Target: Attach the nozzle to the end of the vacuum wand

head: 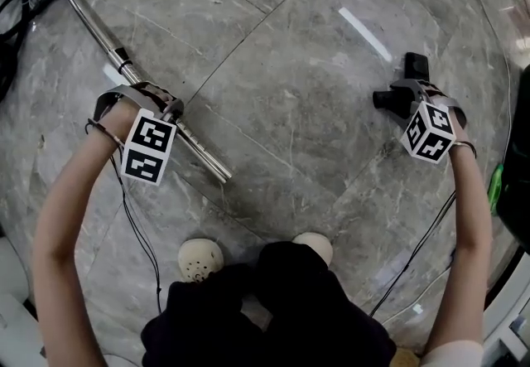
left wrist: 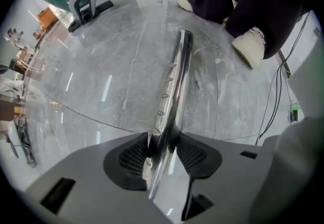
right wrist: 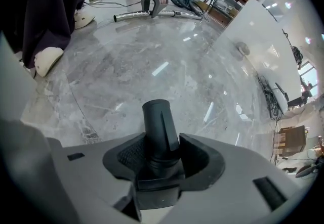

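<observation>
A chrome vacuum wand point(head: 98, 23) lies slanted on the grey marble floor, its free end point(head: 222, 173) pointing toward the person's feet. My left gripper point(head: 170, 110) points straight down over the wand's middle, and its pads clamp the tube point(left wrist: 177, 76). In the left gripper view the left gripper point(left wrist: 163, 149) holds the wand, which runs straight away from it. At the right, my right gripper point(head: 406, 94) is shut on the black nozzle point(head: 412, 69). In the right gripper view the nozzle's round collar point(right wrist: 158, 122) sticks out beyond the right gripper point(right wrist: 161, 160). The nozzle and the wand's end are far apart.
The person's two pale shoes point(head: 200, 258) stand at the bottom centre, near the wand's free end. Thin cables point(head: 137, 224) trail from both grippers along the floor. A black hose point(head: 16, 17) joins the wand at top left. A white panel point(right wrist: 258, 31) leans beyond the nozzle.
</observation>
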A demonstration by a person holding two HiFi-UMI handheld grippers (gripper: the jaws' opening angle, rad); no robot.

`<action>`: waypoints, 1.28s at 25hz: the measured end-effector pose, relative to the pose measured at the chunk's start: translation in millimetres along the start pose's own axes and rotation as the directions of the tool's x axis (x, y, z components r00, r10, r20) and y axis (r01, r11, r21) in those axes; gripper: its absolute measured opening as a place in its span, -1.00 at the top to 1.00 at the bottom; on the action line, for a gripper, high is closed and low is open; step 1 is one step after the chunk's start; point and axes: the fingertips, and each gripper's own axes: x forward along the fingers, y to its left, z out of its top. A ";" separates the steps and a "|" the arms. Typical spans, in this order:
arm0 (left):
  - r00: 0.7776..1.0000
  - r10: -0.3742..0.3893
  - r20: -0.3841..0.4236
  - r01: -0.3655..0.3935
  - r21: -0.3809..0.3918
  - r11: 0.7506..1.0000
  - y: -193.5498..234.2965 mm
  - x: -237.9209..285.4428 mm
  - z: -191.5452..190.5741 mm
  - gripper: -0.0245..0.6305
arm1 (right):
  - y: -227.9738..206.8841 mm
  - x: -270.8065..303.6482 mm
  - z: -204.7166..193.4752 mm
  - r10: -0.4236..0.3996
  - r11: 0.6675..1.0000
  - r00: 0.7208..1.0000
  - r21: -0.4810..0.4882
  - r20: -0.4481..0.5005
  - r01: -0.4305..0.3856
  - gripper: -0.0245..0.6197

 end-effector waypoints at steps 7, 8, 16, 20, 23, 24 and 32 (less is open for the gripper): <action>0.983 0.137 0.120 -0.122 -0.122 0.985 21.0 -49.7 2.9 0.37 | -0.5 -42.9 -1.0 -0.061 0.958 0.993 0.284 0.098 0.031 0.30; 0.977 0.164 0.135 -0.145 -0.136 0.980 25.6 -57.5 3.8 0.37 | 0.9 -50.7 2.1 -0.076 0.945 0.990 0.326 0.118 0.033 0.30; 0.830 0.528 0.178 -0.445 -0.359 0.820 84.7 -128.6 2.3 0.38 | 28.1 -105.1 71.2 -0.120 0.833 0.929 0.544 0.349 -0.097 0.30; 0.746 0.655 0.121 -0.564 -0.409 0.717 106.7 -151.1 -3.2 0.41 | 41.9 -122.5 132.9 -0.095 0.809 0.878 0.550 0.470 -0.207 0.31; 0.704 0.706 0.084 -0.617 -0.421 0.665 109.0 -163.8 -6.8 0.42 | 48.2 -131.9 181.3 -0.065 0.785 0.837 0.546 0.544 -0.294 0.31; 0.688 0.722 0.074 -0.632 -0.428 0.646 109.5 -169.4 -8.2 0.43 | 50.0 -134.2 196.3 -0.056 0.775 0.825 0.545 0.563 -0.319 0.31; 0.632 0.774 0.041 -0.694 -0.413 0.589 105.7 -193.2 -15.9 0.46 | 43.1 -129.2 273.4 -0.036 0.757 0.819 0.551 0.572 -0.352 0.31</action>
